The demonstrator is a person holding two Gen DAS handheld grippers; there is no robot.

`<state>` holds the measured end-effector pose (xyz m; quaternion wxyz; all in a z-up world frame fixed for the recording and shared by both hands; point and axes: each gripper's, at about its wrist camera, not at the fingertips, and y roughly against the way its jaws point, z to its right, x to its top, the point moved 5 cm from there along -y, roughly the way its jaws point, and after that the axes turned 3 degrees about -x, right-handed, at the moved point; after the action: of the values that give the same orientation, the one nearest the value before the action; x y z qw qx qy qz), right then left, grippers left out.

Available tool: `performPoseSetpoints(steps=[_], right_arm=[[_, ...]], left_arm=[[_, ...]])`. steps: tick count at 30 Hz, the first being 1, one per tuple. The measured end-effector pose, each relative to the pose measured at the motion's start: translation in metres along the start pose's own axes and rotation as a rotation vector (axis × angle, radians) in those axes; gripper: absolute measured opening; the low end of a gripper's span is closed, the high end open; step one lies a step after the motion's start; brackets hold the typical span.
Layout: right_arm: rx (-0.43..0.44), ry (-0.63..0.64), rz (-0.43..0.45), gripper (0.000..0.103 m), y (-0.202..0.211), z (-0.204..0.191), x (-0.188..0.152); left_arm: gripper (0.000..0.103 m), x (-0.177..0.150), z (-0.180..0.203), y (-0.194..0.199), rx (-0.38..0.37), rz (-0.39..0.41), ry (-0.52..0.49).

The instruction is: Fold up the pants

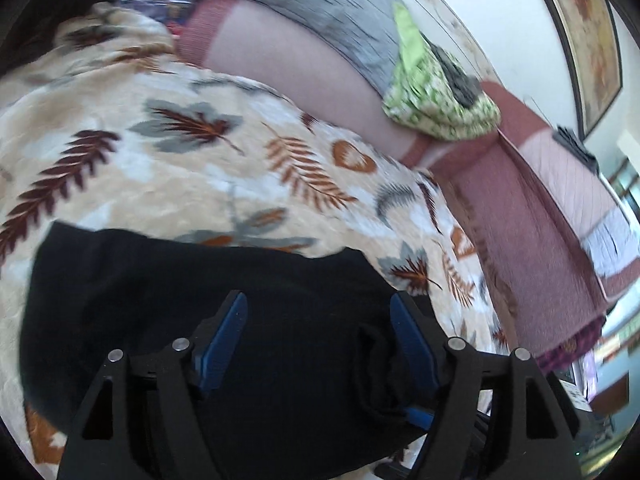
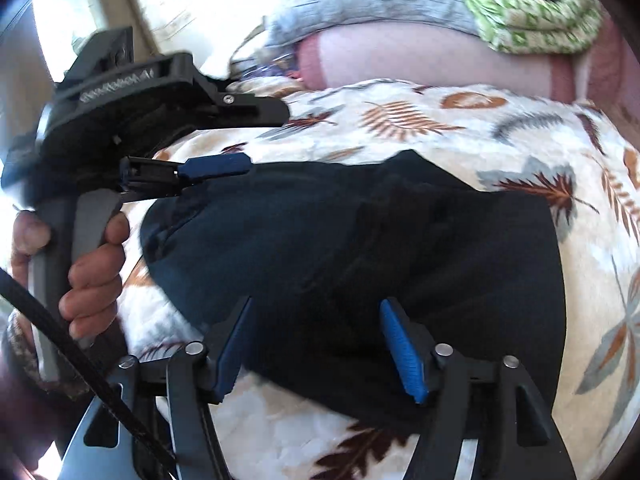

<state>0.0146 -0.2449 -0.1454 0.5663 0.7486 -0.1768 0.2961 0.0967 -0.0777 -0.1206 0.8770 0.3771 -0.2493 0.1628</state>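
Now: black pants bunched on leaf-print blanket; both grippers' jaws spread apart, gripping nothing.

Pants near edge hidden behind left gripper fingers; background blurred

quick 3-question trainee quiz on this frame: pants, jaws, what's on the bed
1. True or false: the jaws of both the left gripper and the right gripper stand apart.
2. What do the black pants lie on?
A. a bare wooden floor
B. a leaf-print blanket
C. a metal tray
3. Fill in: beyond the blanket, next to the grey pillow, lies a folded ____-patterned cloth.

Key
1. True; neither grips fabric, though a fold of the pants bunches by one finger of the left gripper.
2. B
3. green
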Motion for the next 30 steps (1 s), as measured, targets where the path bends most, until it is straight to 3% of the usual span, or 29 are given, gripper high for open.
performPoseSetpoints(steps=[4, 5, 8, 11, 15, 17, 19, 22, 26, 29, 30], right_arm=[[0.106, 0.028, -0.068, 0.066, 0.022, -0.008, -0.003], [0.079, 0.031, -0.060, 0.064, 0.028, -0.004, 0.002], [-0.126, 0.029, -0.010, 0.060, 0.038, 0.017, 0.024], [-0.163, -0.035, -0.011, 0.060, 0.027, 0.026, 0.045], [-0.243, -0.075, -0.101, 0.060, -0.021, 0.026, 0.056], [-0.300, -0.071, -0.168, 0.029, -0.043, 0.030, 0.048], [-0.271, -0.136, -0.153, 0.015, -0.042, 0.037, 0.043], [-0.198, -0.231, -0.102, 0.009, -0.020, 0.049, 0.041], [-0.097, -0.260, -0.086, 0.009, 0.000, 0.038, 0.048], [-0.030, -0.245, -0.138, 0.010, -0.007, 0.023, 0.042], [-0.019, -0.231, -0.174, 0.016, -0.016, 0.017, 0.037]], left_arm=[[0.073, -0.001, -0.027, 0.013, 0.015, 0.043, 0.067], [0.074, 0.000, -0.031, 0.012, 0.013, 0.044, 0.082], [0.074, 0.002, -0.036, 0.014, -0.011, 0.046, 0.110], [0.074, 0.001, -0.036, 0.018, 0.002, 0.061, 0.105], [0.074, 0.004, -0.040, 0.027, 0.066, 0.097, 0.087], [0.074, 0.005, -0.046, 0.033, 0.084, 0.114, 0.096], [0.074, 0.007, -0.052, 0.040, 0.078, 0.125, 0.117], [0.074, 0.010, -0.057, 0.046, 0.060, 0.135, 0.147], [0.075, 0.013, -0.059, 0.050, 0.056, 0.148, 0.158], [0.075, 0.012, -0.060, 0.051, 0.060, 0.152, 0.165], [0.075, 0.012, -0.060, 0.051, 0.061, 0.151, 0.163]])
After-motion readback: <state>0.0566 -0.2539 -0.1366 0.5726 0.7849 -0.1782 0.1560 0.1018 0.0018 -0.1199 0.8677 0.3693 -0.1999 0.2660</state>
